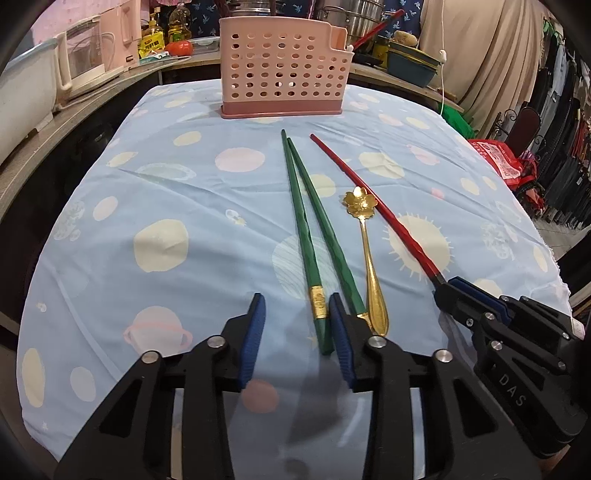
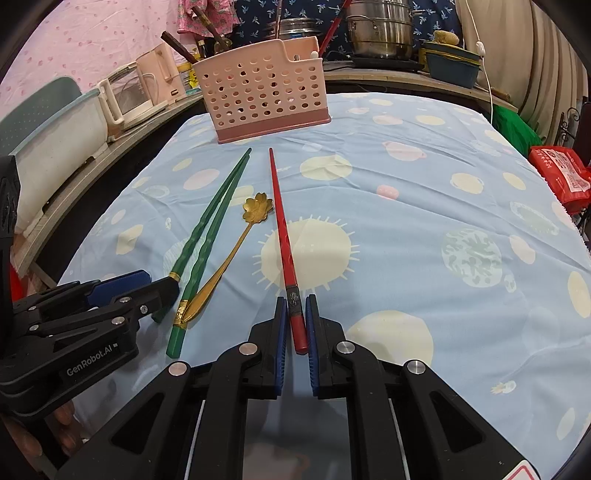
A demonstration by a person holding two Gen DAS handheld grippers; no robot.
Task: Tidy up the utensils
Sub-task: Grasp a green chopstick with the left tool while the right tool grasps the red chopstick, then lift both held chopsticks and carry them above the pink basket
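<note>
A pink perforated utensil holder (image 1: 280, 66) (image 2: 258, 96) stands at the far end of the blue planet-print tablecloth (image 1: 177, 192). In front of it lie two green chopsticks (image 1: 299, 206) (image 2: 210, 221), a gold flower-bowl spoon (image 1: 369, 251) (image 2: 236, 243) and a red chopstick (image 1: 373, 199) (image 2: 280, 221). My left gripper (image 1: 297, 301) (image 2: 162, 280) is open on the cloth. The gold-banded end of one green chopstick lies between its fingers, next to the right pad, and the other green chopstick's end sits under the right finger. My right gripper (image 2: 296, 306) (image 1: 448, 286) is shut on the red chopstick's handle end.
A counter wraps around the table's left and far sides with a white tub (image 1: 22, 96), a kettle (image 2: 125, 96), oil bottles (image 1: 177, 26) and steel pots (image 2: 380, 29). A red bag (image 2: 561, 173) sits off the right edge. Clothes hang at the far right.
</note>
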